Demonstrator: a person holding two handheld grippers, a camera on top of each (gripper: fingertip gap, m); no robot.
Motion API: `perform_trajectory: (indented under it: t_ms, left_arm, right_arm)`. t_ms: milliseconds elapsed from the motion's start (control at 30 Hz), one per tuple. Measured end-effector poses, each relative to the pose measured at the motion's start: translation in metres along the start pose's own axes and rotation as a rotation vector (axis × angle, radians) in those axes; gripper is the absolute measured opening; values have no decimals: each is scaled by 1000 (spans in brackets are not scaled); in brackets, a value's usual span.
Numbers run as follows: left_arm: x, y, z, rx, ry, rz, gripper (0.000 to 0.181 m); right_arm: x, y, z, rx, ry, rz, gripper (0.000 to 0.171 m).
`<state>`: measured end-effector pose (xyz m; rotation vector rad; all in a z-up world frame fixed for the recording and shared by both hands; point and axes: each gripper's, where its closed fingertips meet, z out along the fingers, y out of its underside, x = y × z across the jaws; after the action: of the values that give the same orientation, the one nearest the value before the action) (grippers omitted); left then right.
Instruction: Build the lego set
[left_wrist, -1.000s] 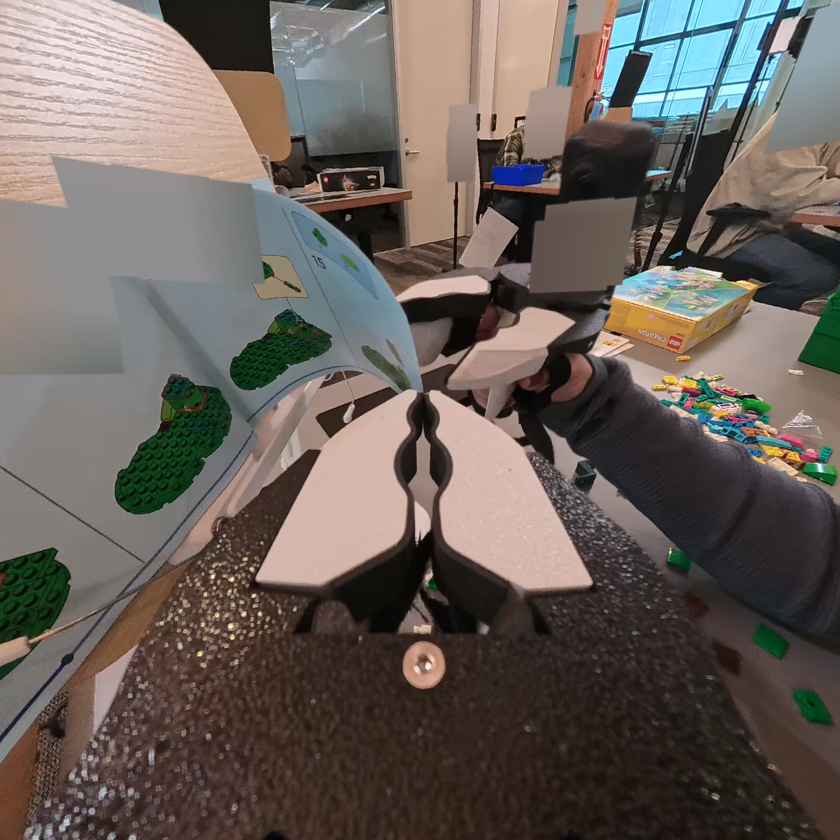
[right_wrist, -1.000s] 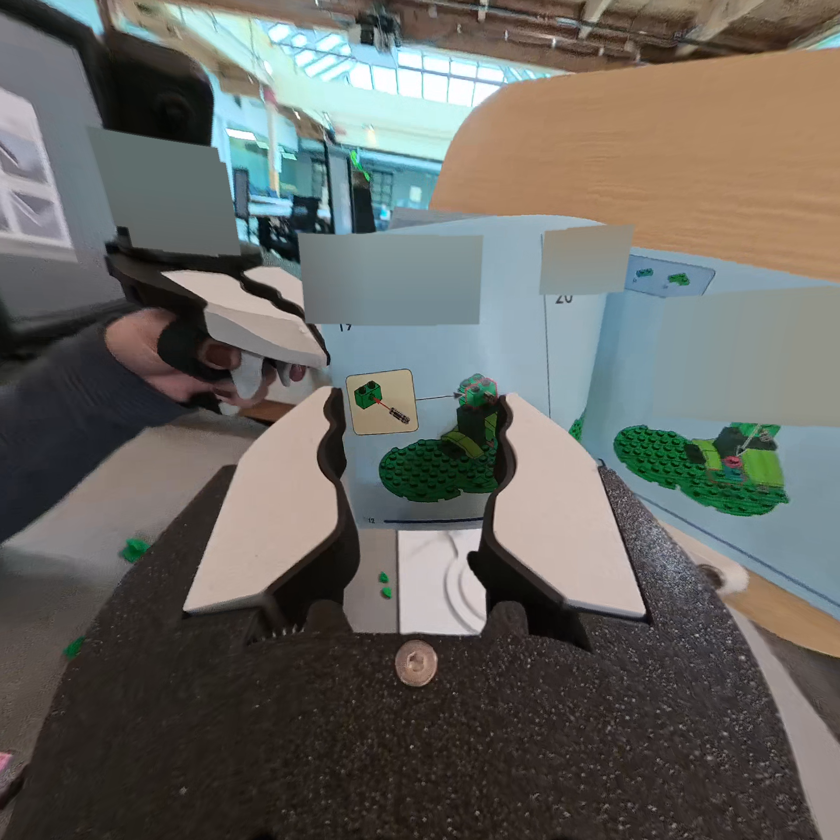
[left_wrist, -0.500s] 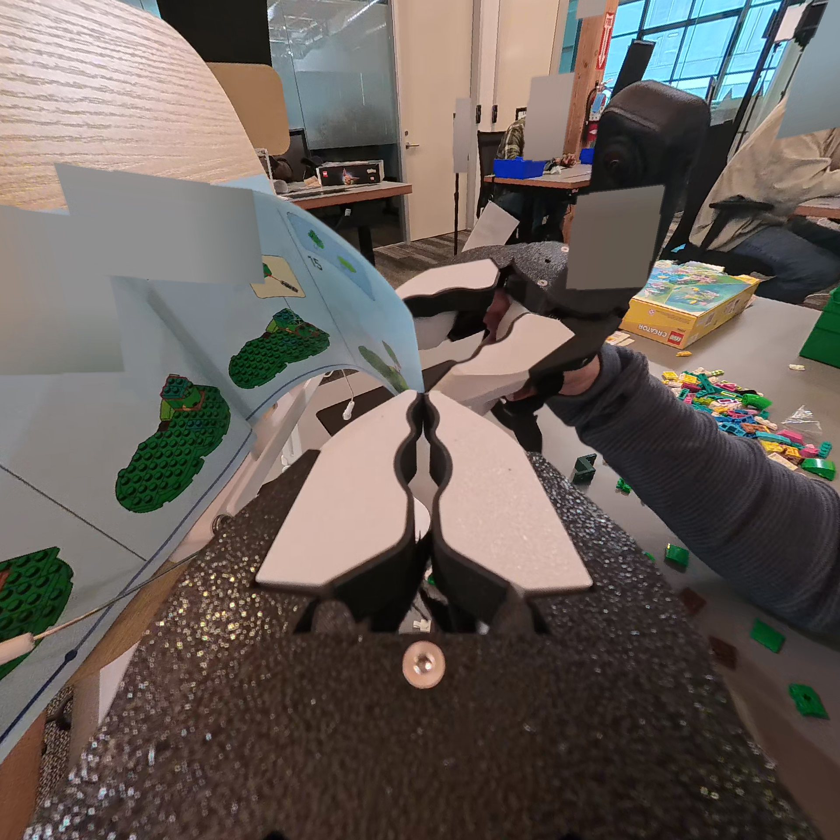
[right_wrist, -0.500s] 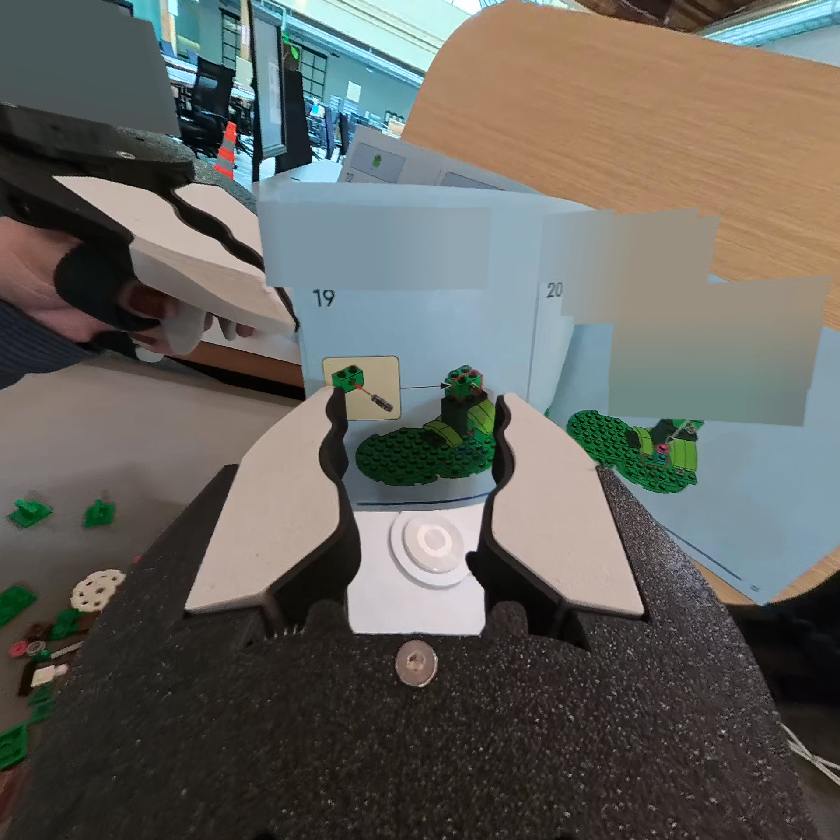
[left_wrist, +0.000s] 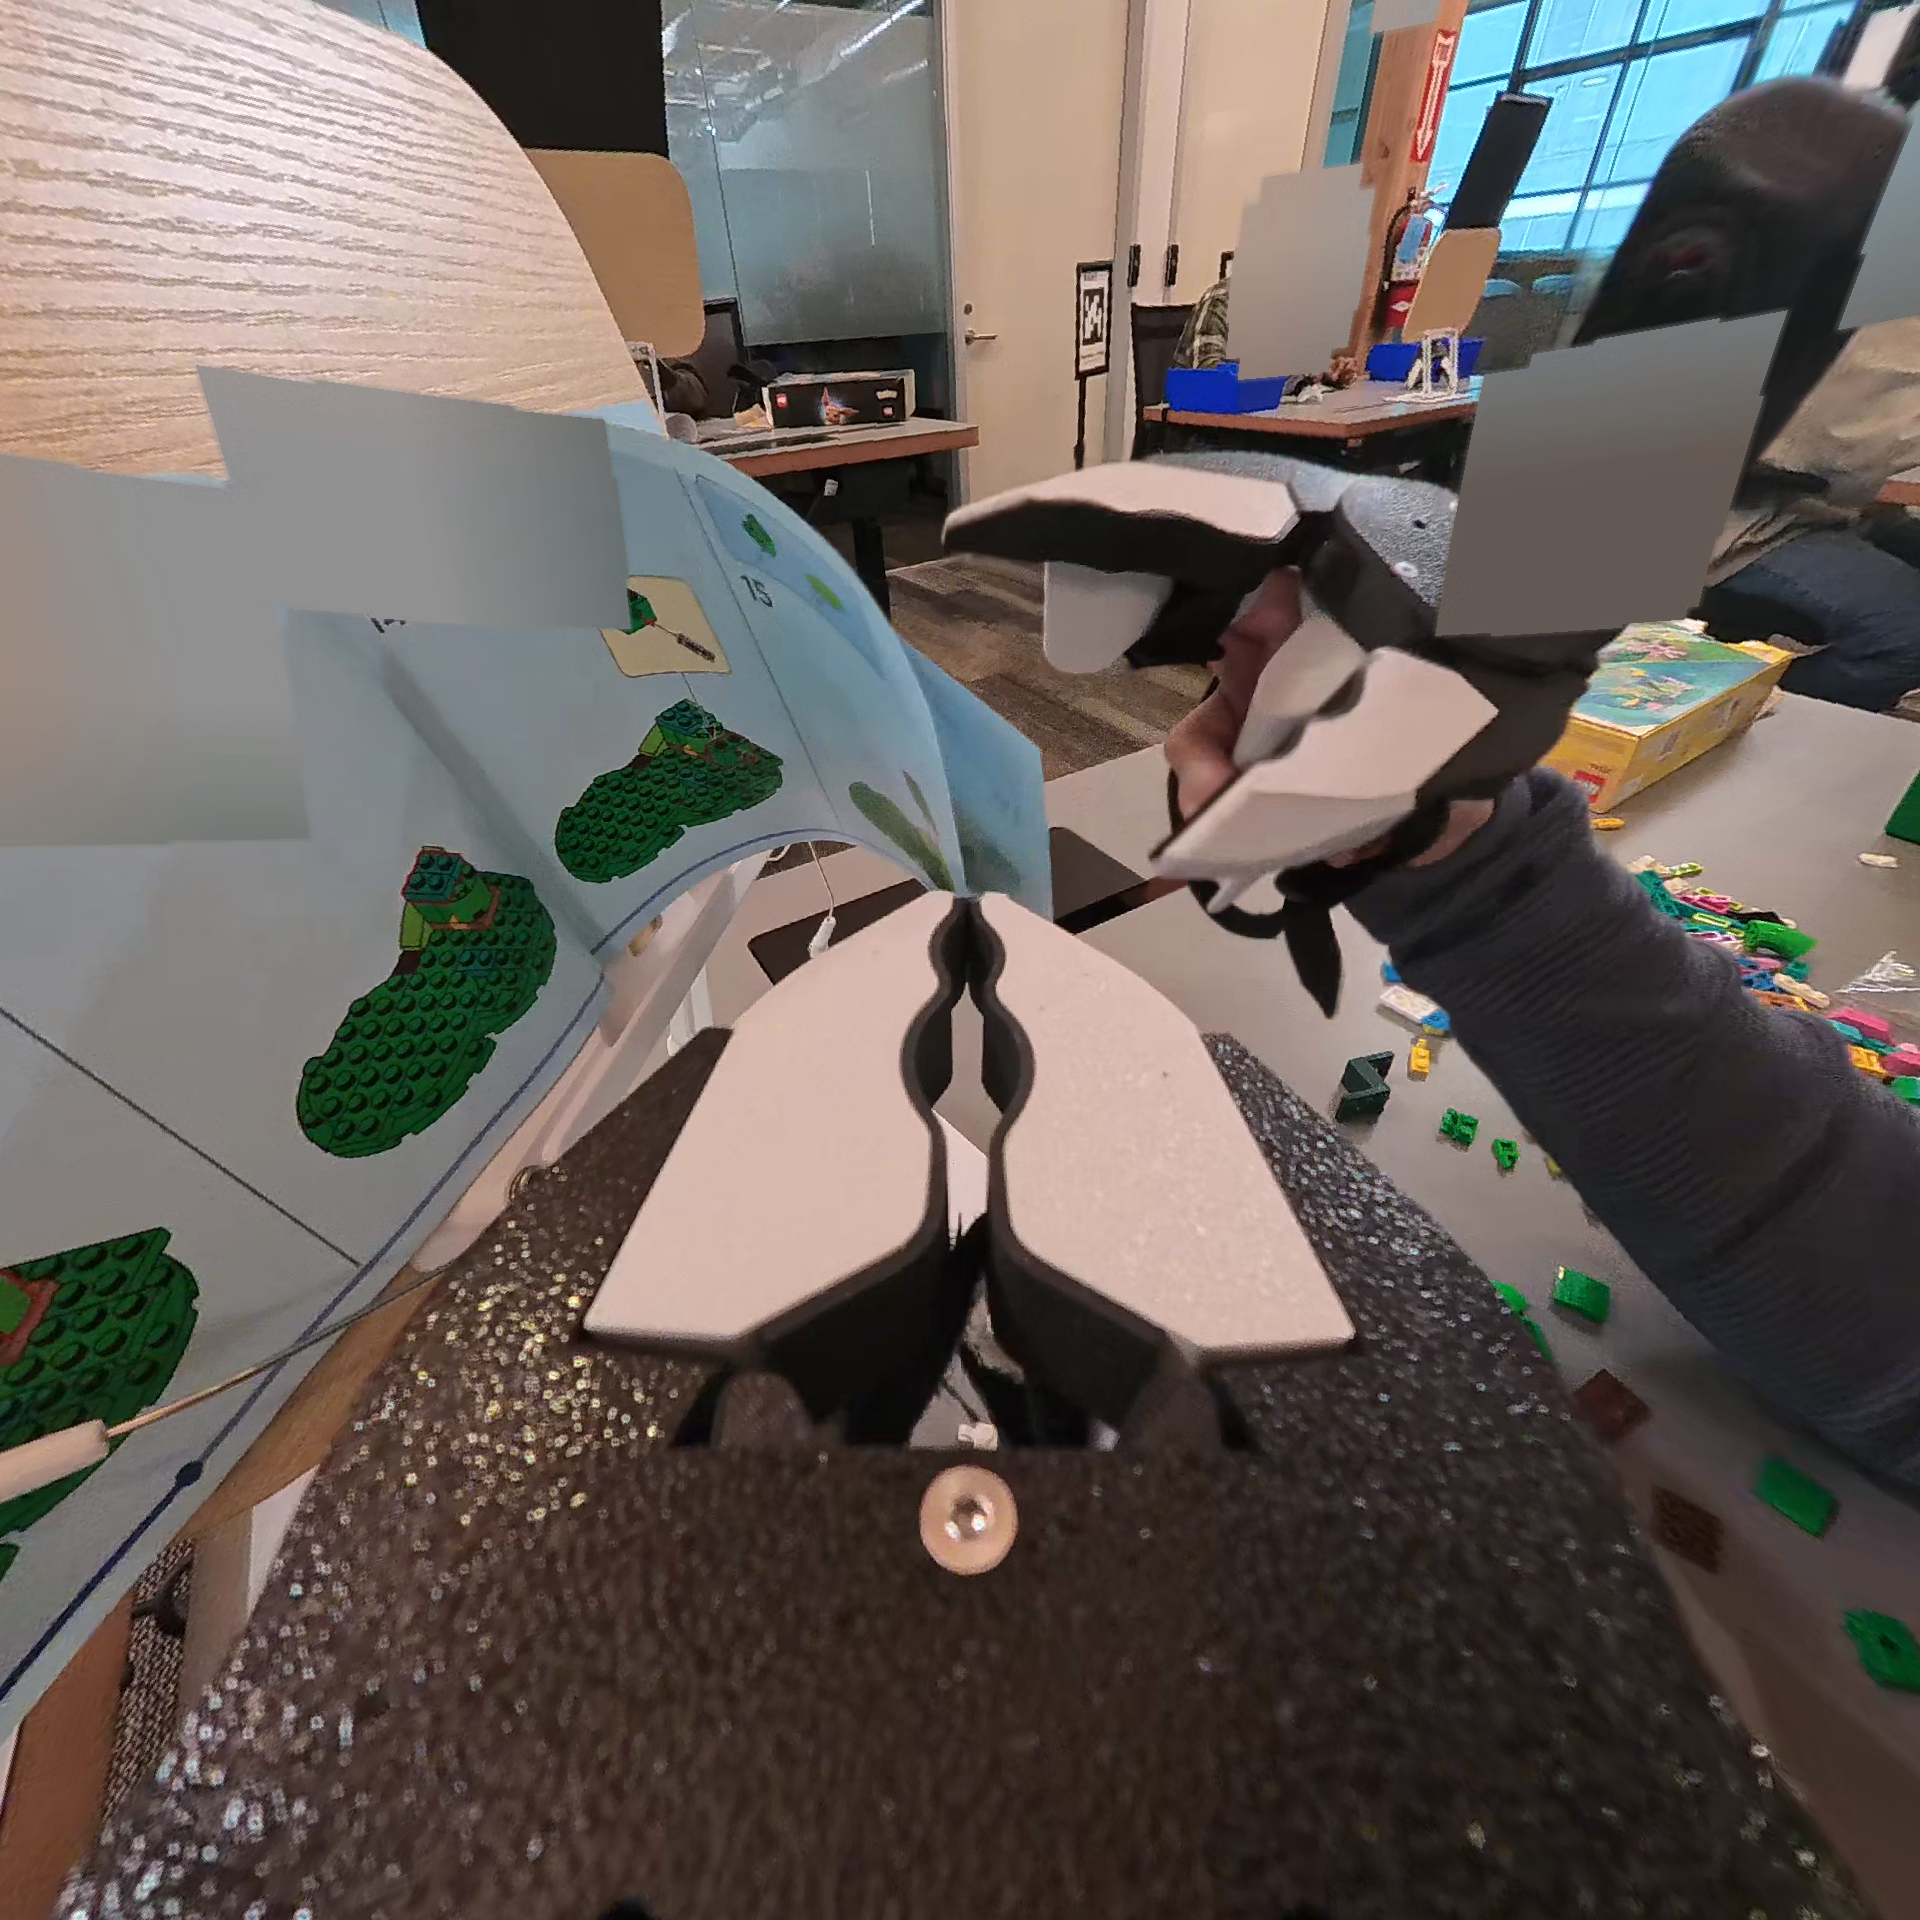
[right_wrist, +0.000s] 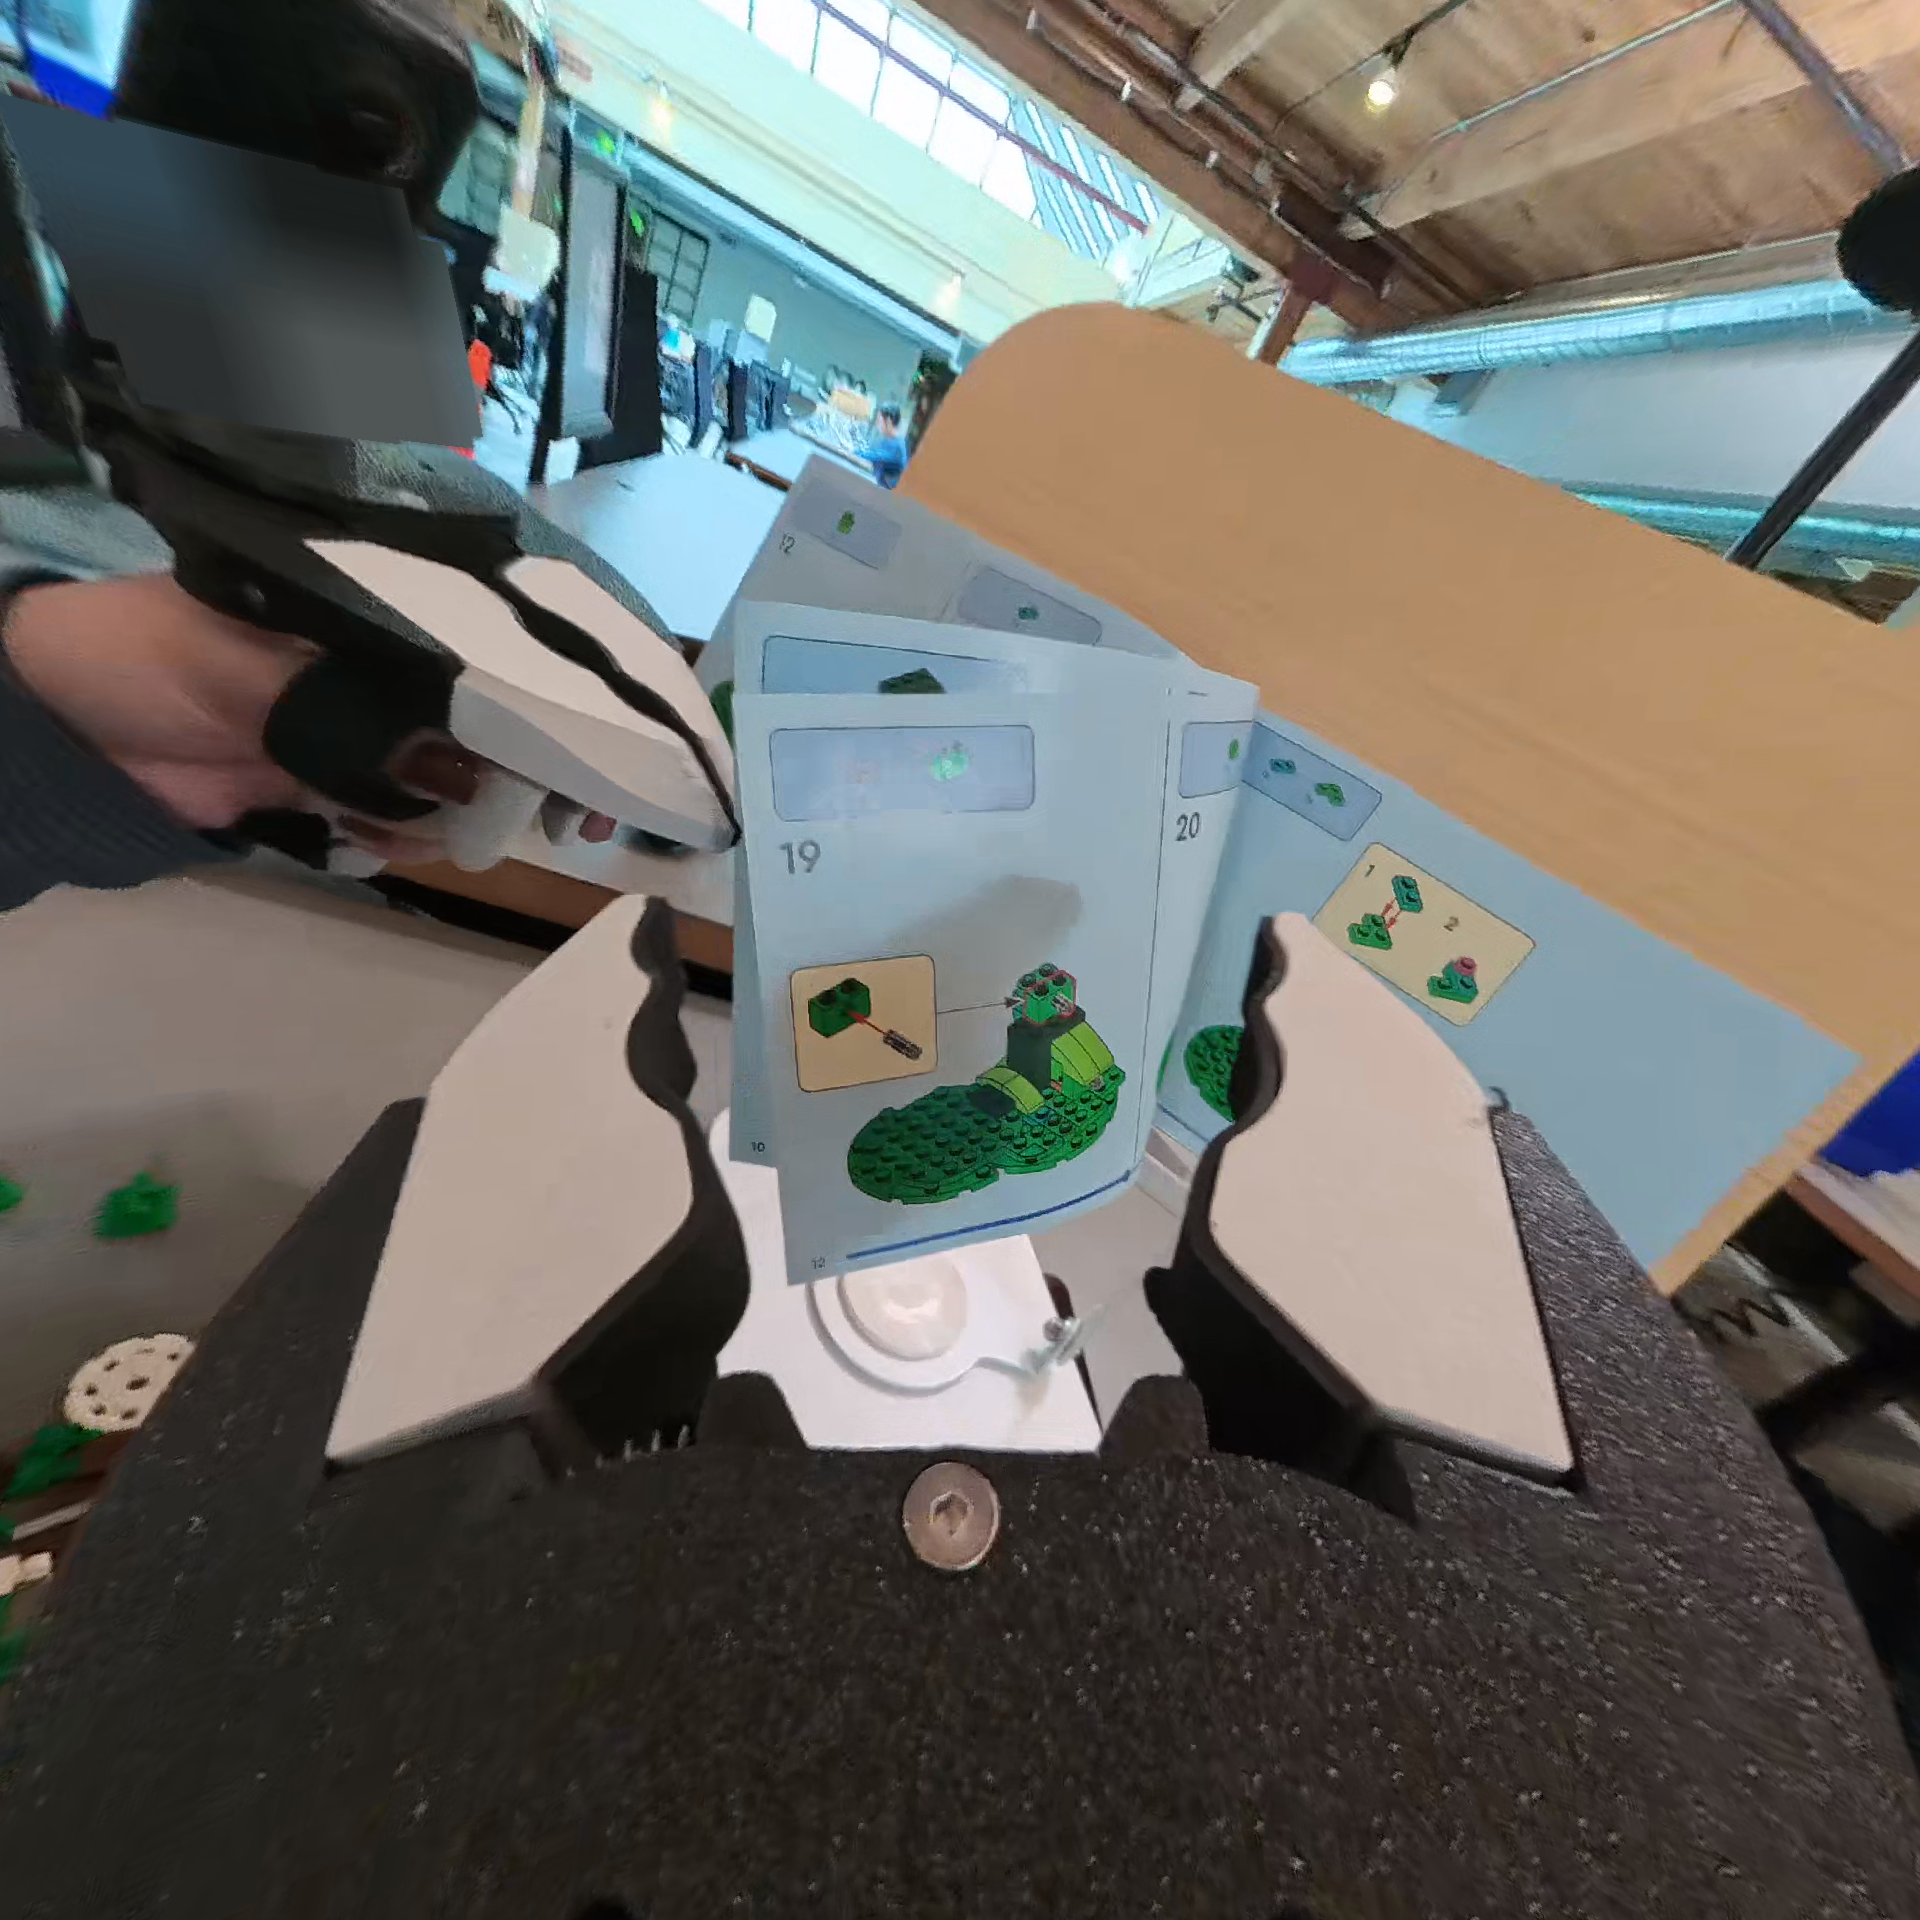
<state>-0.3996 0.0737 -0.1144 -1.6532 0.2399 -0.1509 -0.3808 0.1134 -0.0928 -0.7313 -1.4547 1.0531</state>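
With the left gripper (left_wrist: 968, 914) clenched on an instruction booklet (right_wrist: 935, 997) page and the right gripper (right_wrist: 961, 1023) released, loose bricks (left_wrist: 1579, 1294) suggested building had barely begun

Pale blue booklet (right_wrist: 935, 935) with green drawings; speckled black gripper (left_wrist: 966, 914).

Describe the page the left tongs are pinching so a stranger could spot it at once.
Find the pale wooden board with the light-blue instruction booklet against it. The pinched page curls off it to the shut left tongs; it alone arches away.
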Motion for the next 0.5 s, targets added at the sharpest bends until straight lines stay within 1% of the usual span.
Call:
perform_trajectory:
  t_ms: [67, 167, 233, 300, 333, 367, 400, 433, 500]
  left_arm:
    - [0, 0, 0, -2, -1, -2, 0]
    - [-3, 0, -2, 0, -17, -8, 0]
    - [-6, -1, -5, 5, -26, -19, 0]
    - [-9, -1, -7, 9, -37, -29, 0]
    - [-11, -2, -9, 12, -42, -32, 0]
    - [-13, -2, -11, 13, -50, -36, 0]
    - [-15, -2, -12, 13, -59, -40, 0]
    - [-17, -2, -14, 13, -70, -41, 0]
    - [-21, -2, -18, 14, -87, -44, 0]
  right_arm:
    - [0, 5, 6, -63, 30, -42, 110]
    - [21, 16, 9, -162, 199, -110, 108]
    - [57, 23, -4, -219, 445, -138, 93]
    - [98, 24, -39, -241, 785, -128, 84]
    - [110, 19, -58, -203, 925, -107, 84]
    - [113, 10, -71, -126, 991, -95, 85]
    - [111, -1, -77, -34, 996, -97, 82]
    - [104, -14, -77, 51, 956, -113, 75]
    - [75, -32, -56, 160, 727, -179, 45]
